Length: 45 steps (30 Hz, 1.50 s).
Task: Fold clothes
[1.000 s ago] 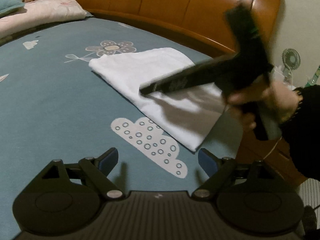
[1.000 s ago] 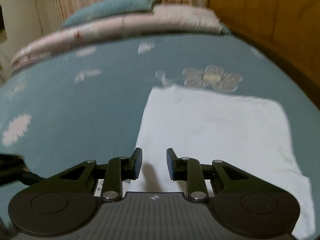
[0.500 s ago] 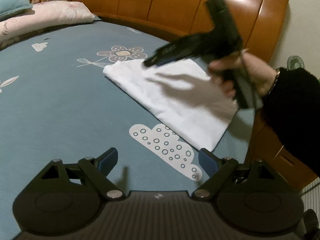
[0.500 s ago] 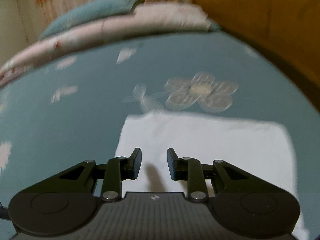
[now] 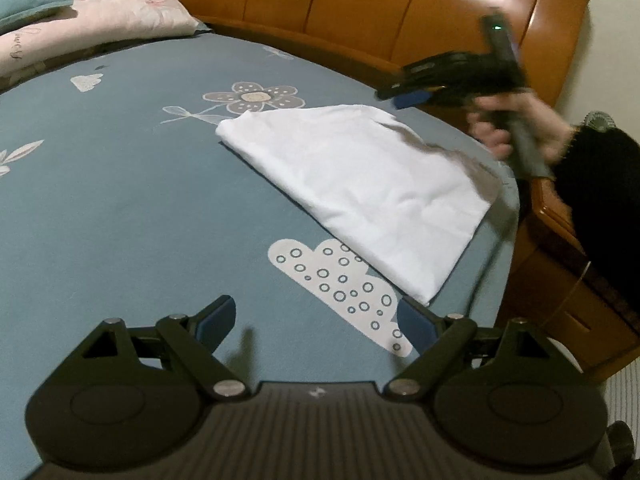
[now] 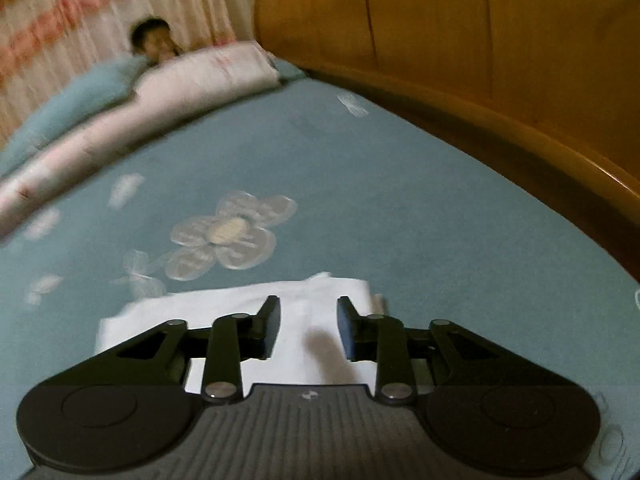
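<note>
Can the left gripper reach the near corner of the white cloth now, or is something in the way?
Probably yes. The left gripper is open, and the folded white cloth has its near corner just ahead, beside the right-hand finger, with only bare bedsheet between.

The sheet [image 5: 120,200] is matt blue-green cloth, smooth, with flat printed flowers and clouds. On it the garment [image 5: 360,184] is thin white cloth, soft and matt, lightly creased. The headboard [image 5: 360,4] is wood under a glossy varnish that throws bright highlights; its lower rail looks just as polished. The pillow [image 5: 100,20] is pale pink cloth, matt. The left gripper [image 5: 316,322] is matt black plastic with small shiny metal pivot pins, a ribbed grey body and dull blue pads [image 5: 218,316]. The right gripper [image 6: 308,328] shows the same black plastic and metal pins. The sleeve [image 5: 600,184] is dark, fuzzy knit
</note>
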Motion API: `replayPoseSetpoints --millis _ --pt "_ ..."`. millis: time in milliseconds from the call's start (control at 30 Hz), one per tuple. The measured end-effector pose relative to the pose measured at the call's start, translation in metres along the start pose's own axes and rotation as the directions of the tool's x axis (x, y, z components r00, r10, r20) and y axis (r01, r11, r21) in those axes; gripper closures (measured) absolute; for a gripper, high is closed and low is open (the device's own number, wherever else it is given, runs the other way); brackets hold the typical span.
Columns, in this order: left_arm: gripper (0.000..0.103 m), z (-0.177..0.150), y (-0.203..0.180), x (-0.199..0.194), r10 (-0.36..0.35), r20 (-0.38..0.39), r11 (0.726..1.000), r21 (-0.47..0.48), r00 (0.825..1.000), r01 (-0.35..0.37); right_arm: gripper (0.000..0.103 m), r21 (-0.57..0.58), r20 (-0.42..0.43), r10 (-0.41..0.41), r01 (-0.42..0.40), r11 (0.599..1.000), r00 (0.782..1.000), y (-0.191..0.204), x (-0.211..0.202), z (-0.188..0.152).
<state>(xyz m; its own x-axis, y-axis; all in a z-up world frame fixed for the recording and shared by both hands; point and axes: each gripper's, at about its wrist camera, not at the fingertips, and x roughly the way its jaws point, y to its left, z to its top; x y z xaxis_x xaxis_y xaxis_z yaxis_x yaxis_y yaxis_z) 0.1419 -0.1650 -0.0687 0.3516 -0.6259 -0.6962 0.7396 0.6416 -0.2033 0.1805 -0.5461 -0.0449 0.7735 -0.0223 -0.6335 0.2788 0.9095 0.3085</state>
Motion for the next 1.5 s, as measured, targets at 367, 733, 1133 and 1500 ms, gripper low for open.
replayPoseSetpoints --millis 367,733,1133,1500 --pt "0.015 -0.005 -0.024 -0.005 0.011 -0.026 0.999 0.038 1.000 -0.010 0.074 0.060 -0.099 0.041 -0.035 0.998 0.994 -0.039 -0.052 -0.076" --pt "0.015 -0.005 -0.038 -0.022 0.052 -0.011 0.998 0.045 0.999 -0.052 0.059 0.099 -0.069 -0.009 0.016 0.995 0.998 -0.043 -0.072 -0.081" --pt "0.012 -0.014 -0.045 -0.028 0.100 0.007 0.995 0.026 0.995 -0.100 0.044 0.022 -0.127 0.026 -0.024 0.999 0.992 -0.004 -0.081 -0.129" --pt "0.004 -0.018 -0.060 -0.070 0.113 0.202 0.991 0.053 0.973 -0.126 0.022 -0.167 0.044 0.042 -0.034 0.985 0.998 0.072 -0.152 -0.119"
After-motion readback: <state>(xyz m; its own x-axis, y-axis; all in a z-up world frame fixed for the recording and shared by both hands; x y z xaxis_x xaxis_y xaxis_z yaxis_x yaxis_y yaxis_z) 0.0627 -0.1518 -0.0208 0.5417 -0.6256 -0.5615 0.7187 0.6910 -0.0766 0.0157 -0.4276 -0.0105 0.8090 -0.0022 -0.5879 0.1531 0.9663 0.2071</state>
